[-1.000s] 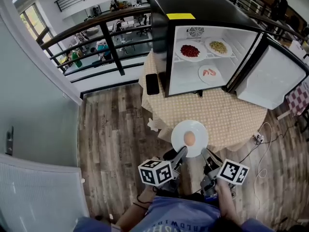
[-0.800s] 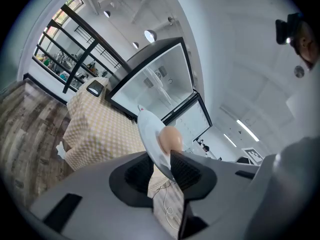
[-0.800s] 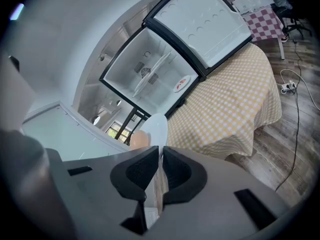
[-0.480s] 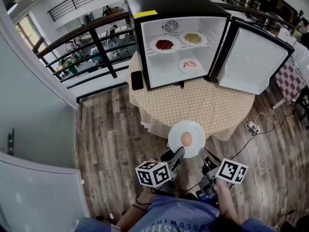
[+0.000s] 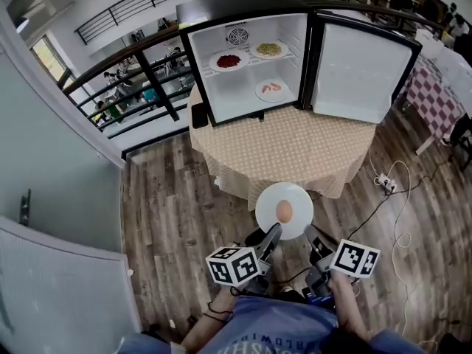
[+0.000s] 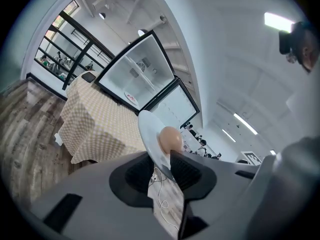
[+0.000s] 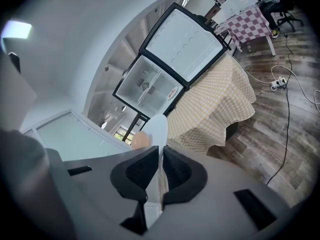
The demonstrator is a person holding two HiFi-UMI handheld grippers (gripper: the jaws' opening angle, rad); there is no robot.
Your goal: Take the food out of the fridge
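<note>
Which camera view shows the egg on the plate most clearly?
The head view: the egg lies whole on the plate. The left gripper view shows it side-on; the right gripper view, partly behind the rim.

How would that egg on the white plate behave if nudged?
The egg looks round and smooth, so it would probably roll easily. It lies loose on the plate, whose shallow rim may not stop it. Its shell would likely crack in a fall.

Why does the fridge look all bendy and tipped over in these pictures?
Head view: a wide lens bows the fridge and floor outward. Left gripper view: the fridge leans, the corners go dark, a ceiling light glares. Right gripper view: same bending; the plate looks edge-on.
</note>
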